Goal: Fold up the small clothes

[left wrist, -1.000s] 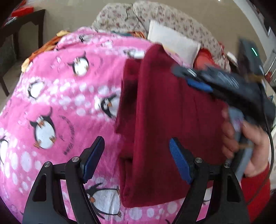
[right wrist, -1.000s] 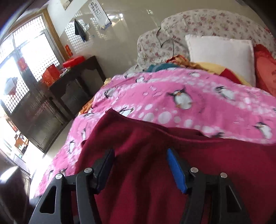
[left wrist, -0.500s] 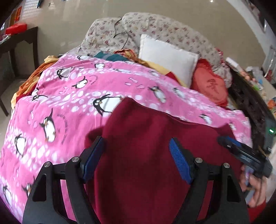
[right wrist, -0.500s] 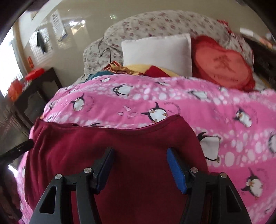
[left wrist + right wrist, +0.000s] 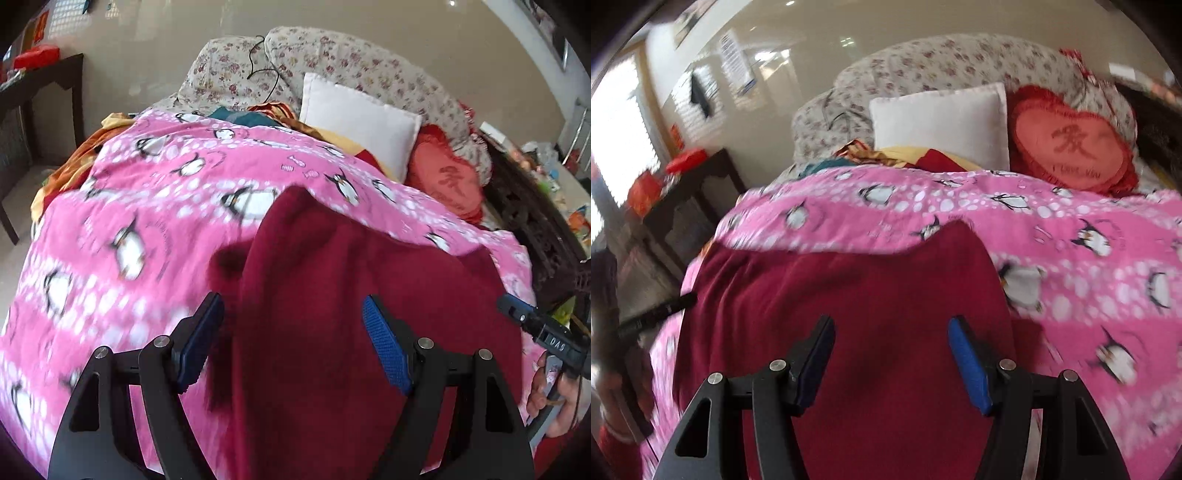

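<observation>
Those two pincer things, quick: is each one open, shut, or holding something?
Left gripper: open, holding nothing, above the dark red garment.
Right gripper: open, holding nothing, above the same garment.

Penguin blanket, white pillow

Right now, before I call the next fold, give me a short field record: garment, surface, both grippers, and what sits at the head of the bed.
garment: dark red cloth, spread out on the bed, top edge uneven
surface: pink penguin blanket
left gripper: open, over the cloth, nothing between the pads
right gripper: open, over the cloth, nothing between the pads
head of bed: white pillow, red heart cushion, floral bedding behind them
image quality: some motion blur in both views
</observation>
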Tool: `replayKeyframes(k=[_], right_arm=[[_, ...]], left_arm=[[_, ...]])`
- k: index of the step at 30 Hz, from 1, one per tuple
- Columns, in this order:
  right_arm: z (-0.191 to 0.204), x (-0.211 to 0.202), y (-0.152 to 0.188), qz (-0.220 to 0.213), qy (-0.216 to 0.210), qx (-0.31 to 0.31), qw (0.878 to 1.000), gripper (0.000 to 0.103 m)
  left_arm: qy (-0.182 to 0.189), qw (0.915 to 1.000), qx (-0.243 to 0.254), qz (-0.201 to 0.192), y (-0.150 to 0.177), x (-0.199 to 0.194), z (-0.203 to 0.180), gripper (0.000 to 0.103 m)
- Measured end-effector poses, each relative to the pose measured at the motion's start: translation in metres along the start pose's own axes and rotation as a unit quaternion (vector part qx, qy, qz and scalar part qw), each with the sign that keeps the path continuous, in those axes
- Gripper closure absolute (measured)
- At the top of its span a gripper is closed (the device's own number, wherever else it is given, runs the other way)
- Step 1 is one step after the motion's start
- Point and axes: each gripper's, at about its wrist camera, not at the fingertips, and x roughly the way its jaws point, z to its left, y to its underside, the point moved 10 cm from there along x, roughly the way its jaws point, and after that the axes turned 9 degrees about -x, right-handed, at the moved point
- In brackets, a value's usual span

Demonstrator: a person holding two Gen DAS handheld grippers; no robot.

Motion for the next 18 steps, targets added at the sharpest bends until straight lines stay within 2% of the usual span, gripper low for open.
replayKeyframes(k=[3, 6, 9, 11, 14, 16, 18], right_arm=[[0.011, -0.025, 0.027, 0.0, 0.012, -0.027, 1.0, 0.041], [0.013, -0.037, 0.058, 0.009, 0.013, -0.02, 1.0, 0.041], [0.01, -0.041, 0.085, 0.015, 0.023, -0.019, 0.999, 0.041], [0.009, -0.039, 0.097, 0.02, 0.024, -0.023, 0.999, 0.041], [0.007, -0.031, 0.103, 0.02, 0.039, -0.035, 0.998, 0.041], [0.01, -0.03, 0.103, 0.035, 0.059, -0.049, 0.996, 0.041], [0.017, -0.039, 0.097, 0.036, 0.054, -0.048, 0.997, 0.041]], left_arm=[[0.009, 0.9999, -0.01, 0.003, 0.03, -0.019, 0.011, 0.025], [0.012, 0.9998, -0.013, 0.009, 0.059, -0.028, 0.018, 0.025], [0.01, 0.9995, -0.014, 0.024, 0.082, -0.025, 0.025, 0.025], [-0.004, 0.9989, -0.015, 0.044, 0.097, -0.014, 0.031, 0.025], [-0.007, 0.9993, -0.018, 0.032, 0.104, -0.006, 0.037, 0.025], [-0.007, 0.9997, -0.013, 0.02, 0.105, -0.007, 0.036, 0.025], [-0.002, 0.9998, -0.012, 0.014, 0.107, -0.011, 0.035, 0.025]])
